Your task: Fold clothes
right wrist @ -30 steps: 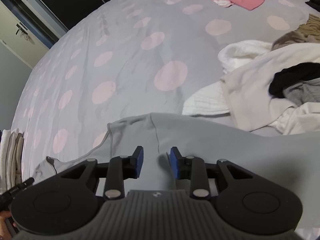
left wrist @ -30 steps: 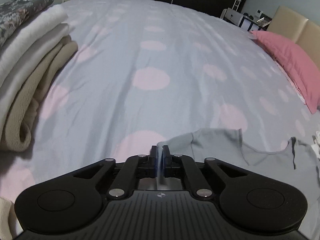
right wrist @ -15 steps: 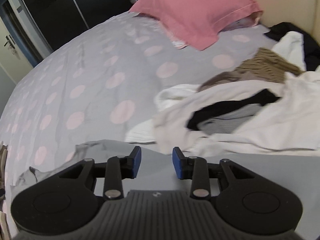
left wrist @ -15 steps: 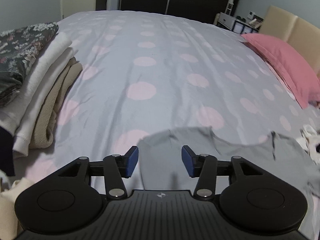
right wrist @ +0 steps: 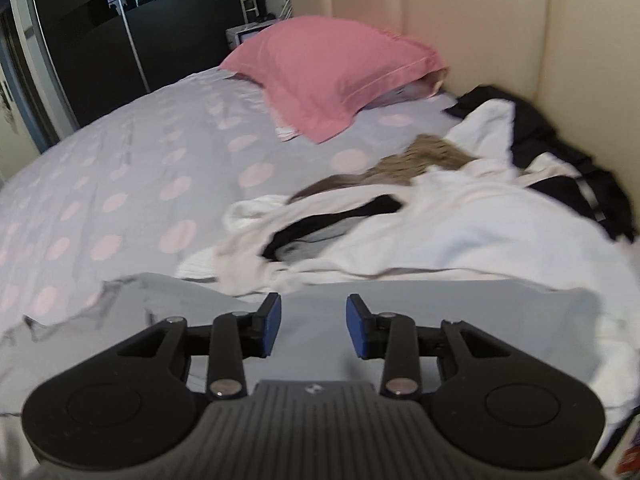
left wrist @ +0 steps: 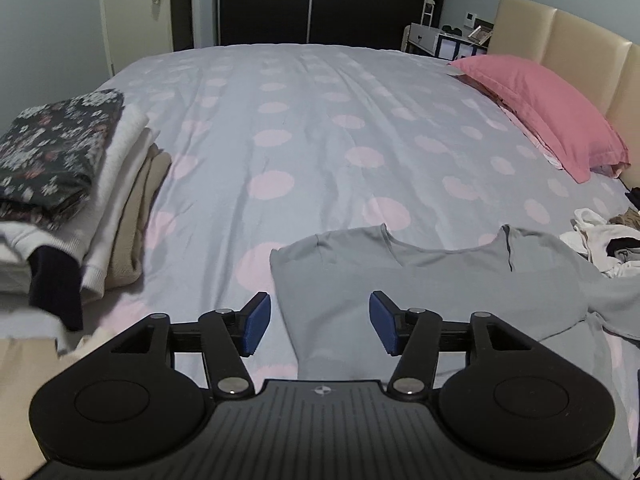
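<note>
Looking at the bed (left wrist: pixel 304 128), the grey top (left wrist: pixel 420 280) lies spread near the close edge, neckline facing away, left side already lying as a straight edge while a sleeve (left wrist: pixel 612 304) trails off to the right. The left gripper (left wrist: pixel 316 324) hangs just above the left part of the top with its jaws spread wide, holding nothing. The right gripper (right wrist: pixel 313 326) is spread too, empty, over the right part of the same top (right wrist: pixel 440 320).

To the left sits a stack of folded clothes (left wrist: pixel 72 200); to the right, a loose heap of unfolded clothes (right wrist: pixel 400 220) just beside the top, near the pink pillow (right wrist: pixel 332 76).

My guess is the top is mid-fold, or just laid out to be folded, can't say which from this. Tips for doing it well: pinch only one layer at the shoulder and at the hem so the fabric doesn't bunch, keep both grips level, and carry the side over in one smooth sweep. Watch that stray sleeve, and keep clear of the heap so nothing gets dragged in.
</note>
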{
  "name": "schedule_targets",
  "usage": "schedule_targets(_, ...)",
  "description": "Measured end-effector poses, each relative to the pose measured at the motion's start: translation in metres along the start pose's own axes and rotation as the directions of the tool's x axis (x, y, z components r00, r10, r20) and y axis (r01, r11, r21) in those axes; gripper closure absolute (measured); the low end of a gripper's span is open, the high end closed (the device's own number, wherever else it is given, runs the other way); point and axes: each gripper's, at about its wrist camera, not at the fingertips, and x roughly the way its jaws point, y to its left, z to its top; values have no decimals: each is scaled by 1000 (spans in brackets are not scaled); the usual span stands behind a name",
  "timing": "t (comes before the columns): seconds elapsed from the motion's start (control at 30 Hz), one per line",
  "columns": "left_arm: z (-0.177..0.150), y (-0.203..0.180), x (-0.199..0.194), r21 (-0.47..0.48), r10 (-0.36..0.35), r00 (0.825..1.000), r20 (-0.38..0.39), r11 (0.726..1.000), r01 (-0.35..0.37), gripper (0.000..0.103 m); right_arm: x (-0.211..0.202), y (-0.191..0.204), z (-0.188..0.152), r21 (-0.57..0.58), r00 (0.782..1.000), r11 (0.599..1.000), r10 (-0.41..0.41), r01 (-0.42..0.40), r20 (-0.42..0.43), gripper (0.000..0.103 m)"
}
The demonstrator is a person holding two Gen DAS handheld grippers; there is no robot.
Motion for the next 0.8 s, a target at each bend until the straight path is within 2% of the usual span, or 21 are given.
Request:
schedule_targets(0.1, -6, 1, -7, -25, -9, 1000, 2, 1000, 9, 48, -14, -18, -4, -11, 999, 999, -37, 38, 31, 57)
schedule_targets(0.3, -11, -5, -14, -39, -32, 999, 2, 999, 32, 46, -42, -54, -13, -31, 989, 993, -110, 114, 93, 57)
schedule_targets(0.63, -15, -20, 1, -33, -53, 998, -34, 998, 52, 46, -49, -114, -19, 153, 968, 967, -222, 203, 115, 57)
schedule_targets(0.8, -18, -25, 12, -29, -56, 996, -67, 998, 55, 46, -43, -130, -26, 262, 977, 948, -203, 180, 63, 57)
